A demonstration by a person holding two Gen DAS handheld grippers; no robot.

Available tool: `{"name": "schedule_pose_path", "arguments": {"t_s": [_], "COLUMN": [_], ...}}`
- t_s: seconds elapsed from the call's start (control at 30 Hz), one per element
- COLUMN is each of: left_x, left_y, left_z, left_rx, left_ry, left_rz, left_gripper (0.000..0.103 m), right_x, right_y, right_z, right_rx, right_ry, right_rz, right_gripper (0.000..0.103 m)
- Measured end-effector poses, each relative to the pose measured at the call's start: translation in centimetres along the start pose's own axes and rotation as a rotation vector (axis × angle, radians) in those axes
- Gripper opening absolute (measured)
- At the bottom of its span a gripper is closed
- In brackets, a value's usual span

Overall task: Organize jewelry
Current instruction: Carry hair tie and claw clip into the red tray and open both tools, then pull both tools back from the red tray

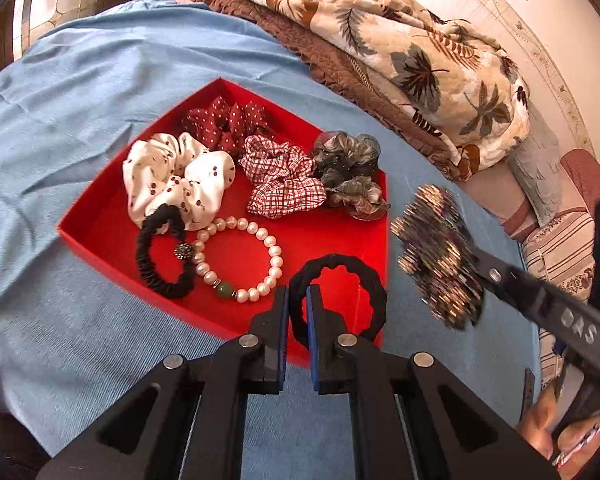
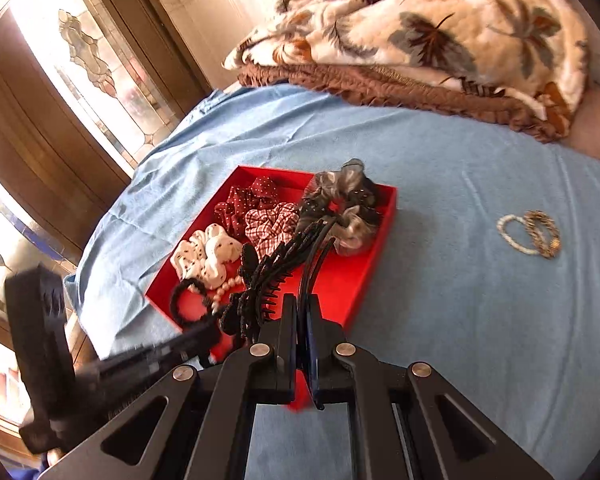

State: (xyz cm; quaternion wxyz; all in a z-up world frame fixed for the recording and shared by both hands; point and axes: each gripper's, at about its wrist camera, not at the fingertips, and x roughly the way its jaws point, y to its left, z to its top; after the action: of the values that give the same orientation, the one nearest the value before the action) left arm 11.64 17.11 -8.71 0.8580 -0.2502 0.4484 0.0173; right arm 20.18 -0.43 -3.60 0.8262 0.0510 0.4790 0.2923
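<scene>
A red tray (image 1: 96, 236) on the blue sheet holds several scrunchies, a pearl bracelet (image 1: 236, 260) and a black hair tie (image 1: 162, 256). My left gripper (image 1: 297, 300) is shut on a second black hair tie (image 1: 340, 296) over the tray's near corner. My right gripper (image 2: 300, 312) is shut on a black sequinned hair clip (image 2: 268, 276), seen glittering in the left wrist view (image 1: 436, 256), just right of the tray. Two bracelets (image 2: 530, 234), one pale and one gold, lie on the sheet to the right.
A folded leaf-print quilt (image 1: 400, 52) with a brown ruffled edge lies behind the tray. A stained-glass door (image 2: 84, 64) stands to the left. Pillows (image 1: 556, 240) are at the far right.
</scene>
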Motion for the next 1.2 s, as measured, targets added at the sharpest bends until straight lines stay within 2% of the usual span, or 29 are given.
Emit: {"name": "schedule_pose_path", "arguments": {"t_s": [0.3,0.6,0.73,0.83,0.87,0.9,1.0,1.13,1.2], "left_x": [2.6,3.1,2.1,1.0,0.7,0.2,-1.3,-3.2,-4.2], "left_y": [0.7,-0.2,0.0,0.2,0.3,0.5,0.9,0.9,0.7], "left_z": [0.1,-0.4,-0.6,-0.6,-0.6,-0.6,-0.6,-0.6,-0.7], "left_rx": [-0.006,0.021,0.023,0.015,0.014,0.011,-0.002,0.01,0.023], "left_ry": [0.038,0.033,0.021,0.007,0.001,-0.008,-0.038,-0.081,-0.108], "left_rz": [0.012,0.016,0.01,0.012,0.013,0.017,0.026,0.069,0.103], "left_gripper": [0.008,0.008,0.013,0.022,0.026,0.03,0.035,0.036,0.041], "right_x": [6.5,9.1,9.2,9.0,8.8,8.6,7.8,6.1,4.8], "right_y": [-0.5,-1.5,-1.6,-1.5,-1.4,-1.3,-1.1,-0.5,-0.3], "right_z": [2.0,1.5,0.8,0.4,0.3,0.3,0.2,0.1,-0.1], "right_rx": [-0.005,0.005,0.003,0.004,0.004,0.007,0.011,0.01,0.008], "right_ry": [0.084,0.12,0.13,0.131,0.129,0.125,0.104,0.075,0.053], "right_rz": [-0.013,-0.016,-0.015,-0.016,-0.015,-0.013,-0.019,-0.019,-0.016], "right_gripper": [0.006,0.006,0.008,0.009,0.01,0.016,0.041,0.044,0.044]}}
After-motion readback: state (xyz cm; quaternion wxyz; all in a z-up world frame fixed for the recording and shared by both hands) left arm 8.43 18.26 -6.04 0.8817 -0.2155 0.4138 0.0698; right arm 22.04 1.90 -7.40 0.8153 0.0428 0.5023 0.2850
